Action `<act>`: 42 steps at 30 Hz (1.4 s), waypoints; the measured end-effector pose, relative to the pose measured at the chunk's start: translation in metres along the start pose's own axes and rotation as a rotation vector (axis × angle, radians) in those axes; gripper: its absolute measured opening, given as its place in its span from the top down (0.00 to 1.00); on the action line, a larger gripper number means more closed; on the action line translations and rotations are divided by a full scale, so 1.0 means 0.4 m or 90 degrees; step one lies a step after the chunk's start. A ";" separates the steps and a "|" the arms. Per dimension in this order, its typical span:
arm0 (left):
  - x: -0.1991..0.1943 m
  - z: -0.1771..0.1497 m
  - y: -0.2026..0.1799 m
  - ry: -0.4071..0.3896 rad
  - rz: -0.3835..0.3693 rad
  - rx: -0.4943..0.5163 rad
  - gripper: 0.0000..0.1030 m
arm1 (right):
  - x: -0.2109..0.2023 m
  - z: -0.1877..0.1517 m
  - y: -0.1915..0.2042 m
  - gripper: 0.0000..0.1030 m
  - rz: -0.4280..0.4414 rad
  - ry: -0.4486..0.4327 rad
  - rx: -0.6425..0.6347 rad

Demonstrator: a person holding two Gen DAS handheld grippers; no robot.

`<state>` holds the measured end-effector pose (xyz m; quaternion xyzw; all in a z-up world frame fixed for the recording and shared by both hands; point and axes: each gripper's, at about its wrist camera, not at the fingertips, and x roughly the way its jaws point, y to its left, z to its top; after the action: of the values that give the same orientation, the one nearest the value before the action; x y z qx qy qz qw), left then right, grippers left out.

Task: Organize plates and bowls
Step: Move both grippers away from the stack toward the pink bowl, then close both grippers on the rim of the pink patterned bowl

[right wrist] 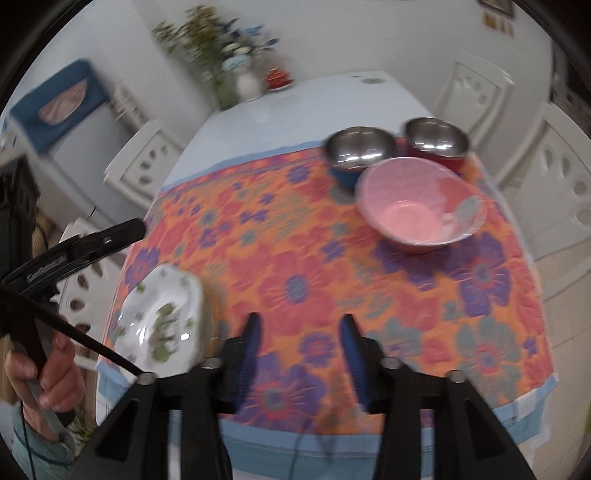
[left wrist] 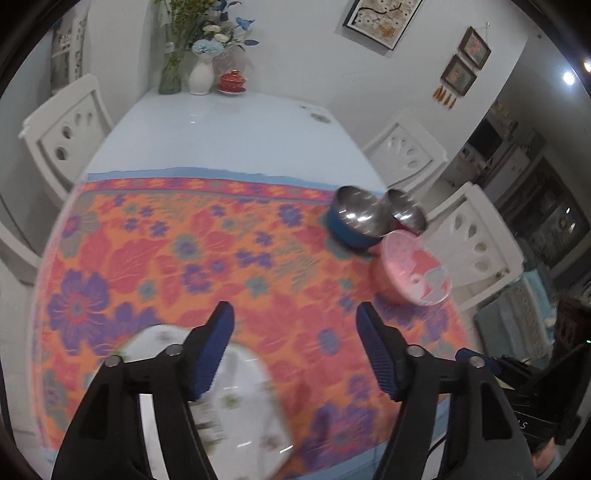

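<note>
Left wrist: L gripper (left wrist: pixel 293 321) agape, empty, over plate (left wrist: pixel 236 406); R gripper (right wrist: pixel 300 332) likewise.

Home dining room. Long white table (left wrist: pixel 229 125) with floral orange cloth (left wrist: pixel 192 258) over its near end; white carved chairs (left wrist: pixel 62 136) along both sides. At the far end, vases of flowers (left wrist: pixel 201 44) and a red lidded cup (left wrist: pixel 232 80). Framed pictures (left wrist: pixel 380 18) on the white wall; kitchen shelving (left wrist: pixel 517 155) beyond, dim and blurred.
</note>
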<state>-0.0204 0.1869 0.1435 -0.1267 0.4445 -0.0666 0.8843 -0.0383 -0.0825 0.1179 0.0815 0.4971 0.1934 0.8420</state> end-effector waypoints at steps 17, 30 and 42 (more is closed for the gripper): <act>0.336 0.052 -0.298 0.080 -0.030 -0.035 0.32 | 0.074 0.218 -0.409 0.28 0.007 0.011 0.117; 0.530 0.020 -0.288 0.132 0.034 -0.090 0.43 | 0.268 0.237 -0.450 0.52 0.005 0.084 0.071; 0.550 0.009 -0.298 0.106 0.041 -0.091 0.82 | 0.294 0.233 -0.415 0.86 -0.004 0.061 0.034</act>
<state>0.1131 0.0224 0.0103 -0.1693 0.5239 -0.0167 0.8346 0.1339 -0.1810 0.0141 0.0932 0.5422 0.1813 0.8152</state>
